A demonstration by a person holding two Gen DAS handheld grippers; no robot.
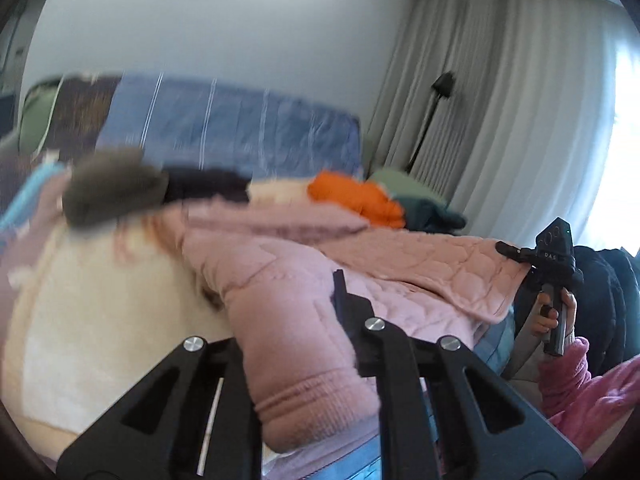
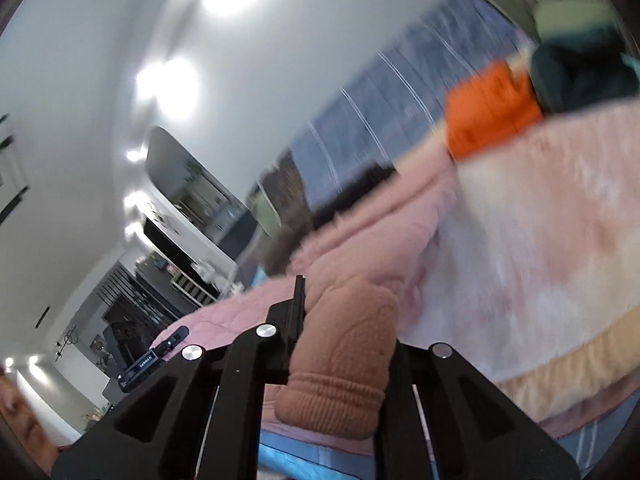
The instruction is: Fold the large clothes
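My left tongs are clamped on a ribbed cuff of the pink padded coat; the sleeve bulges up between the two black fingers and fills the gap. My right tongs grip the other cuff the same way, its ribbed end bunched between the fingers, and this view is tilted hard to one side. No boxes, baskets or bins show in either view; the clothes lie loose on the bed.

The coat lies spread across the bed with its cream fleece lining turned up on one side and a brownish fur-trimmed hood at the far end. Just beyond it a pink quilted blanket covers the mattress. Seen from the left wrist, my right hand holds its tool upright by the handle at the bed's edge, near the blanket's corner, with a fuzzy pink sleeve on the forearm.

Further back, an orange garment rests against dark teal and pale green clothes. Behind those stands a blue striped headboard, then a black floor lamp in front of pale curtains.
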